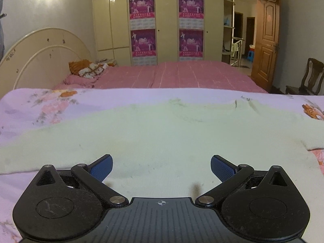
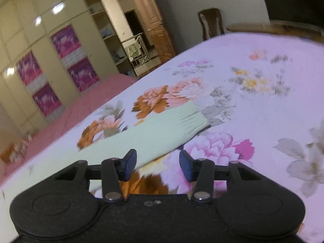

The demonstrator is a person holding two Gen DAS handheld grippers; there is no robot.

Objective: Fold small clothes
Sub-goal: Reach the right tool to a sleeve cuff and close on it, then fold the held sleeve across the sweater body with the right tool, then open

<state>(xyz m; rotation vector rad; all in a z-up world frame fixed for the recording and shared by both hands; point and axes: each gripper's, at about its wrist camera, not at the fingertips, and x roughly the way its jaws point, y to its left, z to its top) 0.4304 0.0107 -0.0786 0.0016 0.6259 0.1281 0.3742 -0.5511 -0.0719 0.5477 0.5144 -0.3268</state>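
Observation:
A pale green knitted sweater [image 1: 154, 133] lies flat on a lilac floral bedsheet [image 1: 30, 109]. My left gripper [image 1: 161, 167] hovers over the sweater's near part, jaws wide open, nothing between the blue pads. In the tilted right wrist view, one sleeve [image 2: 162, 129] of the sweater stretches across the floral sheet [image 2: 253, 105], its ribbed cuff [image 2: 194, 117] pointing right. My right gripper [image 2: 158, 163] sits just above the sleeve's near edge with the jaws partly apart; the sleeve's lower edge shows in the gap, and the pads do not press on it.
Beyond the floral sheet lies a pink bed [image 1: 182, 75] with pillows [image 1: 89, 69] by a cream headboard [image 1: 40, 56]. Wardrobes with purple posters [image 1: 142, 24] line the far wall. A wooden door [image 1: 266, 40] stands open at right, beside a wooden chair [image 1: 307, 77].

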